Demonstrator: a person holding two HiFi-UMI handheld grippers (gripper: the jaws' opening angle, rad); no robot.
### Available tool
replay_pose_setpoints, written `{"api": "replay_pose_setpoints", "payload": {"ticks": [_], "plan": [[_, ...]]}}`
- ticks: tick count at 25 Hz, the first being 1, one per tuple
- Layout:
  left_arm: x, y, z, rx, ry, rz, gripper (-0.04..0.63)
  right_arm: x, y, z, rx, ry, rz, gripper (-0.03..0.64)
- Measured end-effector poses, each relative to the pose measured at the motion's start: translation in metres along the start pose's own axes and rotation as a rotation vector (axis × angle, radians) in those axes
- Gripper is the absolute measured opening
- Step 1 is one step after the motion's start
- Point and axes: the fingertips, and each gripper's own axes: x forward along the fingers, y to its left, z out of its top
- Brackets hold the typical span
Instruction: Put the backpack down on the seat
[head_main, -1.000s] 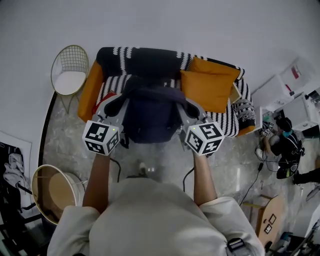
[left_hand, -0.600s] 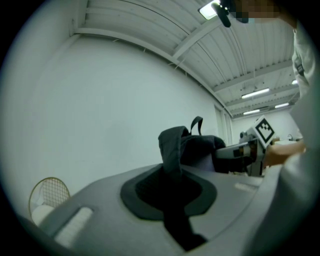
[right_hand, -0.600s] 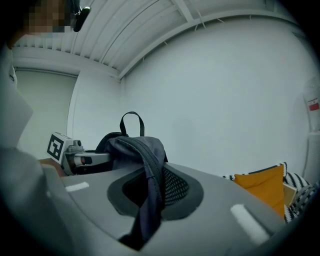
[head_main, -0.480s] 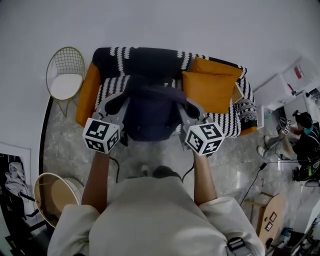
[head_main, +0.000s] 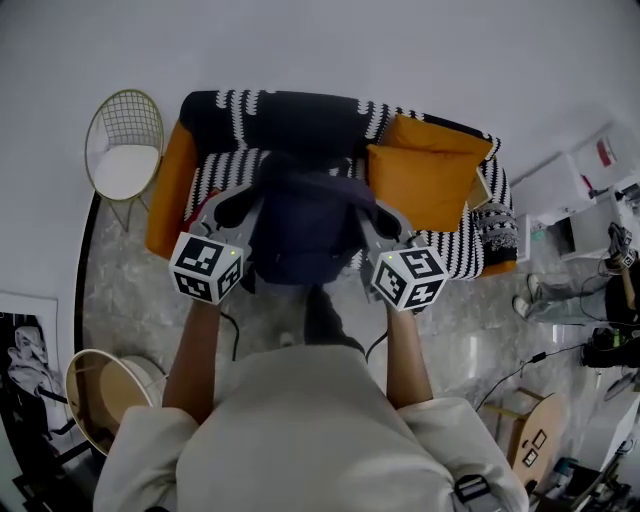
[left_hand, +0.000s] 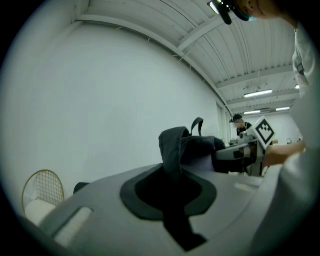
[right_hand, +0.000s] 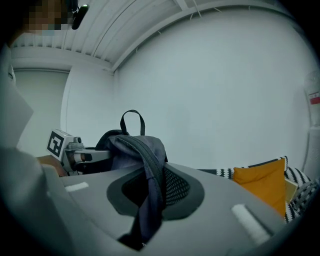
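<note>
White walls and a pale marbled floor frame a sofa (head_main: 290, 115) draped in a black-and-white throw, with an orange cushion (head_main: 425, 180) at its right end. The dark backpack (head_main: 300, 225) hangs over the sofa's seat, toward its front edge and just left of that cushion. I cannot tell whether its base touches the seat.

The left gripper (head_main: 228, 212) has its fingers (left_hand: 90, 205) pinched nearly together on one shoulder strap (left_hand: 171, 150). The right gripper (head_main: 383, 222) pinches the second shoulder strap (right_hand: 151, 180). Its fingers have just eased slightly wider, with the strap between them all the same. The bag's body lies beyond the fingers, between the two grippers, with its top handle up.

To set it down well, I judge both hands should sink together and level until the base rests fully on the seat, back from the sofa's front edge. Only then should they let go, so the backpack does not tip forward off the sofa.
</note>
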Motion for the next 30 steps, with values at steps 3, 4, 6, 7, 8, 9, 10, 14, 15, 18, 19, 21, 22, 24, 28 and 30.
{"api": "replay_pose_setpoints", "payload": {"ticks": [3,4,6,7,8,9,10,14,15,18,19,21,22,24,28,30], "plan": [[0.020,0.011,-0.005,-0.012,0.016,0.008,0.033,0.018,-0.016,-0.002,0.007,0.018,0.010,0.044],[0.029,0.015,-0.007,-0.015,0.022,0.005,0.034,0.024,-0.022,-0.002,0.012,0.024,0.012,0.044],[0.046,0.022,-0.011,-0.020,0.038,-0.011,0.034,0.040,-0.037,-0.004,0.023,0.034,0.014,0.046],[0.054,0.026,-0.013,-0.024,0.047,-0.017,0.033,0.048,-0.044,-0.005,0.028,0.040,0.015,0.046],[0.062,0.030,-0.015,-0.029,0.054,-0.019,0.032,0.055,-0.050,-0.006,0.032,0.047,0.017,0.046],[0.070,0.034,-0.018,-0.034,0.060,-0.018,0.032,0.062,-0.056,-0.006,0.035,0.056,0.021,0.046],[0.077,0.038,-0.021,-0.041,0.067,-0.014,0.034,0.069,-0.060,-0.007,0.038,0.064,0.027,0.046],[0.105,0.060,-0.034,-0.067,0.093,0.010,0.033,0.104,-0.077,-0.010,0.035,0.094,0.055,0.046],[0.111,0.067,-0.038,-0.074,0.101,0.016,0.032,0.114,-0.081,-0.011,0.034,0.103,0.063,0.046],[0.127,0.086,-0.051,-0.095,0.131,0.038,0.034,0.140,-0.091,-0.018,0.035,0.138,0.096,0.046],[0.132,0.092,-0.055,-0.099,0.140,0.045,0.032,0.149,-0.095,-0.021,0.035,0.149,0.106,0.046],[0.143,0.105,-0.064,-0.103,0.158,0.060,0.032,0.167,-0.102,-0.026,0.036,0.168,0.126,0.046],[0.148,0.112,-0.070,-0.109,0.168,0.070,0.033,0.177,-0.105,-0.030,0.038,0.178,0.135,0.046],[0.156,0.124,-0.084,-0.131,0.190,0.095,0.032,0.194,-0.111,-0.041,0.042,0.205,0.152,0.047],[0.173,0.144,-0.113,-0.192,0.225,0.142,0.033,0.230,-0.122,-0.064,0.062,0.255,0.193,0.048],[0.180,0.155,-0.129,-0.221,0.240,0.169,0.032,0.248,-0.128,-0.076,0.070,0.280,0.217,0.049]]}}
